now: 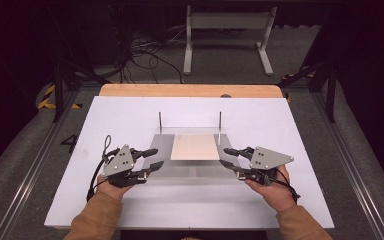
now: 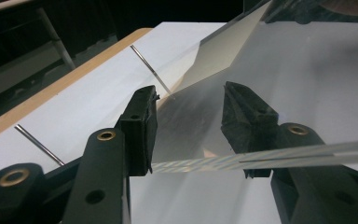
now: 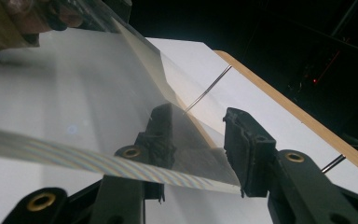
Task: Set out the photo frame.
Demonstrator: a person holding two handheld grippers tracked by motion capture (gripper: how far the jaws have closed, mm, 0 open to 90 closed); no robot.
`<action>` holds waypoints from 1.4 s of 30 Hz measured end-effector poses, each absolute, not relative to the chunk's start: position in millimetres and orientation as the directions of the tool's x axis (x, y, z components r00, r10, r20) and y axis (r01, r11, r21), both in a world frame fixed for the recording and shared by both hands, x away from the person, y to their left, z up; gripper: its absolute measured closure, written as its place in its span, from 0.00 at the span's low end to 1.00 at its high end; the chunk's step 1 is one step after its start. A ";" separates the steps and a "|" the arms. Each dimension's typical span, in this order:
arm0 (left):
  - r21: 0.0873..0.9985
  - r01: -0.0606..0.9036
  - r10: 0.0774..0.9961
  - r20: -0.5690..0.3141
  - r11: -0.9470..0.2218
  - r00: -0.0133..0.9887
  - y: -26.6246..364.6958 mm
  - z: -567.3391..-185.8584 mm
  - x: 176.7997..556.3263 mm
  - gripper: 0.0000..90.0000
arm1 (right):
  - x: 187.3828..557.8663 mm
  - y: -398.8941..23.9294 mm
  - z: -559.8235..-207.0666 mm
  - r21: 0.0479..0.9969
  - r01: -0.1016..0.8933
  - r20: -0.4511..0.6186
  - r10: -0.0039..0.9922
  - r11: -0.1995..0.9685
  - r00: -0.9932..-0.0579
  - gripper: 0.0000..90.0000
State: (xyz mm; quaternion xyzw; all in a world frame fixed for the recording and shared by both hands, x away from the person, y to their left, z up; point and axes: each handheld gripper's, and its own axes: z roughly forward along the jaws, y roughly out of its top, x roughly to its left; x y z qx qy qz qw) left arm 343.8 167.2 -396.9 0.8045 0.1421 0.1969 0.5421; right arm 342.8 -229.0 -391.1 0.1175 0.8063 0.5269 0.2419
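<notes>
A clear plastic plate [image 1: 190, 170] lies mid-table on the white board [image 1: 125, 115], with a beige sheet [image 1: 195, 146] at its middle. Two thin metal pins [image 1: 160, 121] [image 1: 220, 122] stand at its far corners. My left gripper [image 1: 155, 158] is open at the plate's left edge. My right gripper [image 1: 223, 156] is open at its right edge. In the left gripper view the plate's edge [image 2: 200, 162] runs between the spread jaws and over the right one. In the right gripper view the plate [image 3: 74, 116] covers the left jaw, and a pin [image 3: 207, 91] stands just ahead.
A wooden strip [image 1: 190, 90] borders the board's far side. Beyond it on the floor are a white metal stand [image 1: 227, 35] and dark cables [image 1: 145, 55]. Metal rails [image 1: 350, 165] run along both sides of the table.
</notes>
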 end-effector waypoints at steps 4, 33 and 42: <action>0.937 0.002 0.459 0.169 -0.350 0.872 164.9 -388.9 344.4 0.61 | 344.7 -230.7 -385.1 0.912 -0.072 -0.269 0.456 0.404 -0.848 0.67; 0.985 0.021 0.511 0.070 -0.171 0.856 163.4 -307.8 331.3 0.64 | 312.6 -234.6 -303.6 0.960 -0.124 -0.245 0.536 0.252 -0.808 0.73; 0.984 0.069 0.499 0.022 -0.162 0.866 159.8 -307.4 334.5 0.66 | 319.1 -242.1 -303.2 0.976 -0.051 -0.157 0.525 0.212 -0.836 0.72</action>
